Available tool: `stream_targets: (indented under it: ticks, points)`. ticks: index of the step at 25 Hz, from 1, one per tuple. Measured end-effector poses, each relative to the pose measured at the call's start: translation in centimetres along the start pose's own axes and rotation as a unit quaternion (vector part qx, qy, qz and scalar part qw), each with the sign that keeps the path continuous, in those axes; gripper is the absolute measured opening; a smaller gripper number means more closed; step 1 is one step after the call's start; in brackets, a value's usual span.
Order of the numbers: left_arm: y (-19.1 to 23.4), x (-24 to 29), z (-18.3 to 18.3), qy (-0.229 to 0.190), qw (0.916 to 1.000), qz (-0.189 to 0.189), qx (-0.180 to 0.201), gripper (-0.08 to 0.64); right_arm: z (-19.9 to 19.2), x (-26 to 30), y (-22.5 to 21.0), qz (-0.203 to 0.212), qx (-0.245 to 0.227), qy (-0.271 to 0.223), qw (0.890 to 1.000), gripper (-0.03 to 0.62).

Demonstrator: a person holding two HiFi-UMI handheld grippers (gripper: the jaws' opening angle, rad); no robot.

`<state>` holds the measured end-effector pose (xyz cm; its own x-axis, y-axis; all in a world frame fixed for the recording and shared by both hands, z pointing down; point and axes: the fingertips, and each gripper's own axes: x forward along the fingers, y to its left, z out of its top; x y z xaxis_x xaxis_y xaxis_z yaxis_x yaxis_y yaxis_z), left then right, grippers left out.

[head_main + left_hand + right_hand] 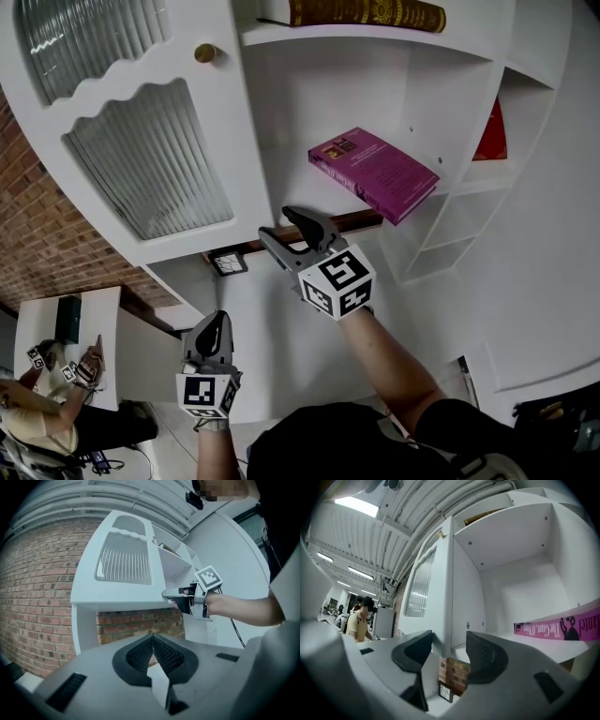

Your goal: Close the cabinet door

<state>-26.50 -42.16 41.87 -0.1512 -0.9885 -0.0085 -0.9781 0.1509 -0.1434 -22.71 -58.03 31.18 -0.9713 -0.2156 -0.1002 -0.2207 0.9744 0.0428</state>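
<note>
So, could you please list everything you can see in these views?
cabinet: one, white, ahead
cabinet door: one, white with ribbed glass, open at left
knob: one, gold, on the door
magenta book: one, magenta, middle shelf
brown book: one, brown, top shelf
red item: one, red, right compartment
brick wall: one, red-brown, behind cabinet
seated person: one, pale top, lower left
left gripper: one, grey, shut, empty
right gripper: one, grey, open, door's edge between jaws

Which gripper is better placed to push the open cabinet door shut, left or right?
Right. The right gripper has open jaws at the edge of the door; the left gripper is shut, lower, away from it.
</note>
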Motion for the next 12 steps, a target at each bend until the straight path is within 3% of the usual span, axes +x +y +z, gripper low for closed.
stream_targets:
  ticks: [12]
  points:
    - [-0.92,0.49,-0.56,0.008,1.0,-0.002,-0.001,0.009,-0.03,0.16,-0.01,0.002,-0.003,0.008,1.0,0.236]
